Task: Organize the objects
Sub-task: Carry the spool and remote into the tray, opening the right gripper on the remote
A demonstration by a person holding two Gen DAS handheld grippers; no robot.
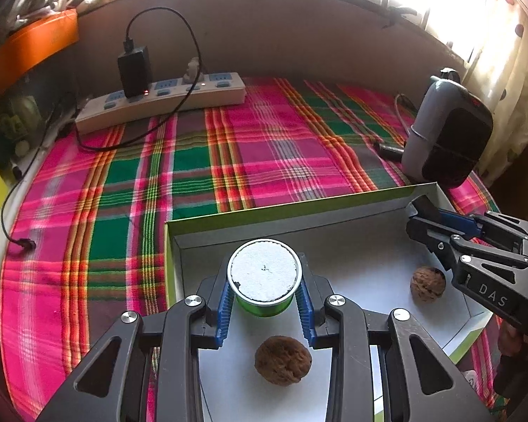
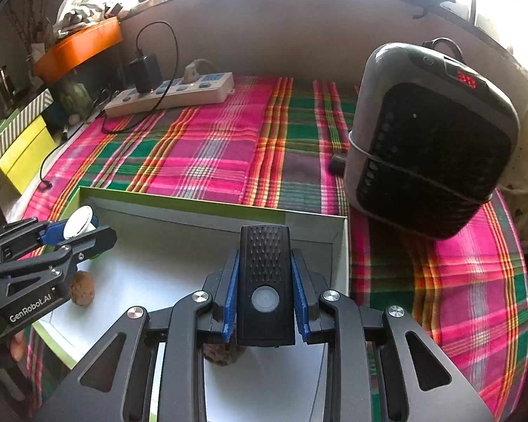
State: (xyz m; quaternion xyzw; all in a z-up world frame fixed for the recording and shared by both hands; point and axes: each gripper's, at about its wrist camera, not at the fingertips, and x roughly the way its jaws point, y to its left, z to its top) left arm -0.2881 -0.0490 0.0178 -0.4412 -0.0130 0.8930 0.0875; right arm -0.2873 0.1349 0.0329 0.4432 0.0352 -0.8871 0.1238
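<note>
Left gripper: closed to the width of a green cup, which is clamped between the blue pads; the cup's white top faces the camera.
Nearer walnut: seen just below and behind the left fingertips, lying on the white floor of the box, not touched.
Second walnut: seen to the right of the left gripper, on the same floor, close under the right gripper's body.
Right gripper: closed narrowly on a black remote-like device, which is held upright between the blue pads; a round grey button is shown on its face.
Box: both grippers are held over it; its far wall lies just ahead of them.
Plaid cloth: spread beyond the box.
Heater: stood ahead and to the right of the right gripper, on the cloth.
Power strip: farthest ahead, at the wall, with a black adapter plugged in.
</note>
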